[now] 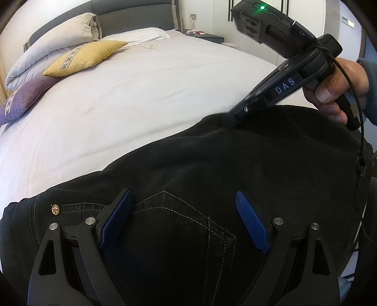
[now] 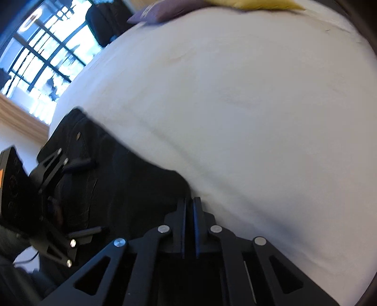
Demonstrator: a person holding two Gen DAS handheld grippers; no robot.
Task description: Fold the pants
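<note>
On the white bed (image 1: 141,98), black pants (image 1: 235,164) lie spread; their lower part is cut off. Left gripper (image 1: 185,219) fingers wide apart over the back pocket (image 1: 179,226). Right gripper (image 2: 189,211) fingers closed together at the pants' edge; whether cloth is pinched is unclear.

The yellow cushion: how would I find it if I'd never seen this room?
Start at the big bed with its pale sheet and look toward the grey headboard. Left of the white pillow a yellow cushion lies flat. It is the only yellow one, crossed by a patterned band; the cushion beside it is purple.
</note>
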